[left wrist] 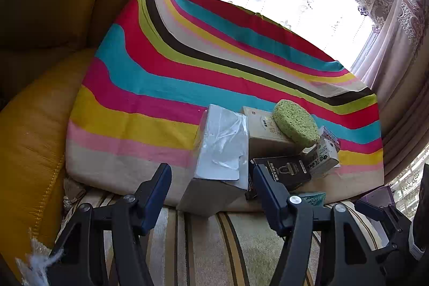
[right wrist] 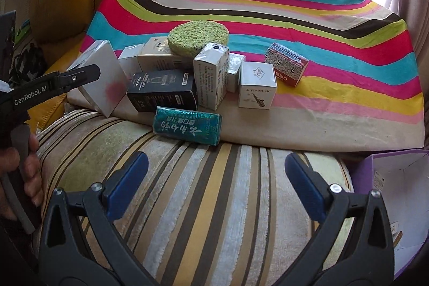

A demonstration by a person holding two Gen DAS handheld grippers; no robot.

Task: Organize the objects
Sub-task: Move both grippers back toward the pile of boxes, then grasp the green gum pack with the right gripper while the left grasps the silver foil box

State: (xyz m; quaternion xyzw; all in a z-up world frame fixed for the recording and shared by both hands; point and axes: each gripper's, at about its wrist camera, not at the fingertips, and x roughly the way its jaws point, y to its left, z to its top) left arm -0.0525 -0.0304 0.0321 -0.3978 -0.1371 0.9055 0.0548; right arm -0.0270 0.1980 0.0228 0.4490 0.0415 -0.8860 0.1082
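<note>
Left wrist view: left gripper fingers straddling white box, pads not touching; right gripper spread wide over striped cushion, nothing between

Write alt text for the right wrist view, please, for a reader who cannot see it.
An open right gripper hangs over a striped cushion, facing a pile of small boxes topped by a green sponge on a rainbow-striped cloth. The left gripper reaches a white box; a teal packet lies nearest.
</note>
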